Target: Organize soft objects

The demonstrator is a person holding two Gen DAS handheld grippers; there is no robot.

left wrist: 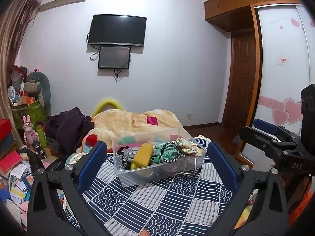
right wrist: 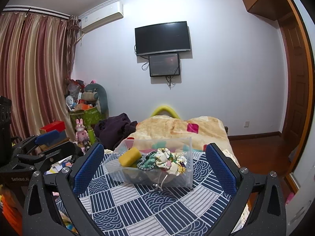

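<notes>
A clear plastic box (left wrist: 126, 177) (right wrist: 189, 177) stands on the blue-and-white patterned cloth (left wrist: 157, 206) (right wrist: 149, 206). In it lie a yellow sponge (left wrist: 143, 154) (right wrist: 130, 156), a green scrunchie with a black-and-white band (left wrist: 169, 152) (right wrist: 149, 162), a floral scrunchie (left wrist: 189, 146) (right wrist: 169, 160) and some dark items. My left gripper (left wrist: 157, 165) is open and empty, just in front of the box. My right gripper (right wrist: 155, 169) is open and empty, also facing the box; it also shows at the right edge of the left wrist view (left wrist: 275, 137).
A beige blanket (left wrist: 133, 122) (right wrist: 177, 127) and a dark garment (left wrist: 69, 125) (right wrist: 116, 129) lie behind the box. Books, toys and boxes clutter the floor at left (left wrist: 17, 167). A TV (left wrist: 117, 30) hangs on the far wall. A wardrobe (left wrist: 283, 78) stands at right.
</notes>
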